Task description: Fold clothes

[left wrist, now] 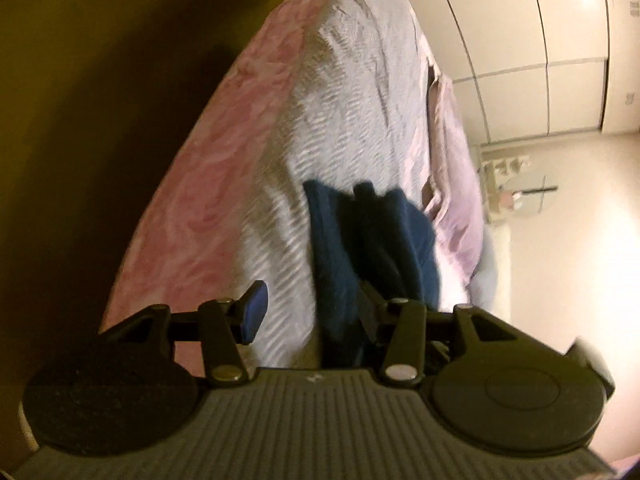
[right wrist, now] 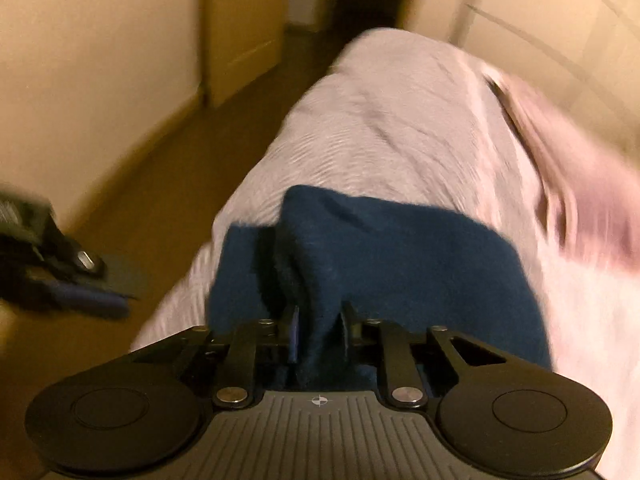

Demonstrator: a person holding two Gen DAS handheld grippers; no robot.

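A dark blue garment (right wrist: pixel 384 256) lies bunched on a bed with a grey textured bedspread (right wrist: pixel 384 128). My right gripper (right wrist: pixel 320 330) is shut on a fold of its near edge, and blue cloth fills the gap between the two pads. In the left wrist view the same blue garment (left wrist: pixel 372 240) hangs right of centre. My left gripper (left wrist: pixel 310 314) is open wide: its left pad (left wrist: pixel 254 312) is over the bedspread (left wrist: pixel 352 92) and its right finger is against the cloth. The left gripper (right wrist: pixel 96 288) also shows, blurred, at the left edge of the right wrist view.
A pink sheet (left wrist: pixel 224 160) runs along the bed's left side. A pale lilac cloth (left wrist: pixel 452 184) lies crumpled on the far right of the bed. White wardrobe doors (left wrist: pixel 520 40) stand beyond. A brown floor (right wrist: pixel 160 176) and a cream wall (right wrist: pixel 100 60) flank the bed.
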